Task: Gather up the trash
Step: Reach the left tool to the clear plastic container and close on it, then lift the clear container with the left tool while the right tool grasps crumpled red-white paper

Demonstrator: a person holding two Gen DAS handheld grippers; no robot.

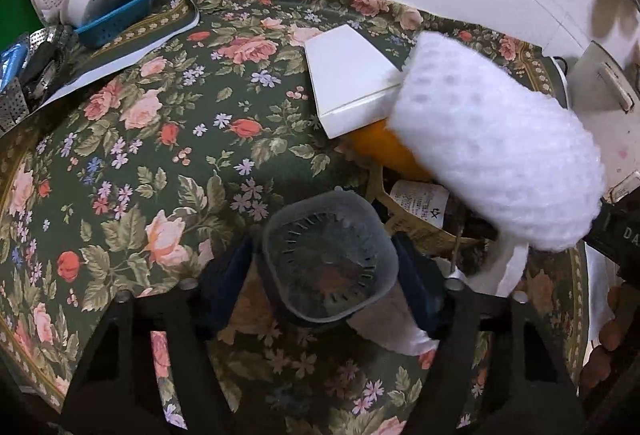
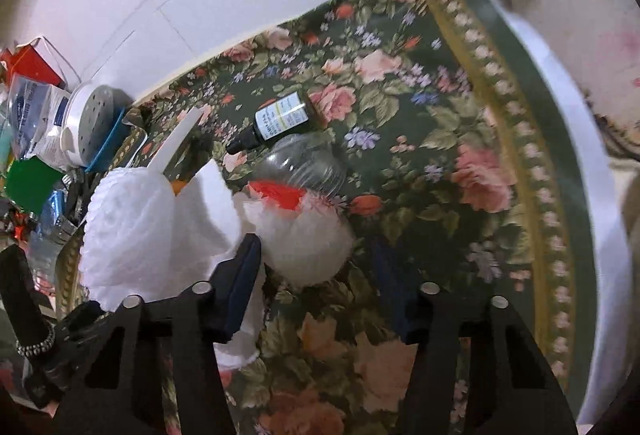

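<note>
The desk point(image 1: 120, 163), under a dark green floral cloth, fills both views and carries plenty of loose litter, so the collecting looks to be at an early stage: nothing visible has been gathered into a bag or bin, and none is in view.

Largest of the litter is a white foam net sleeve point(image 1: 496, 151), blurred, at the right of the left wrist view, with something orange point(image 1: 384, 151) showing beneath it (I cannot tell what). Just to its left, towards the far wall, lies a flat white box point(image 1: 348, 83). Nearer, the left tool point(image 1: 326, 275) stands astride a clear plastic lid point(image 1: 330, 259) with slits in a ring; the dark pads flank it on both sides, but whether they actually press on it I cannot tell.

In the right wrist view the right tool point(image 2: 320, 275) is apart and holds nothing, a white wad with a red patch point(image 2: 300, 239) lying between its fingers, close against the left one. Beyond that lie a crushed clear plastic bottle point(image 2: 308, 163) and, farther, a small dark dropper bottle point(image 2: 276, 123) on its side.

Judging from this, the lid and the wad are the next pieces to be taken; the sleeve, box and both bottles remain.
</note>
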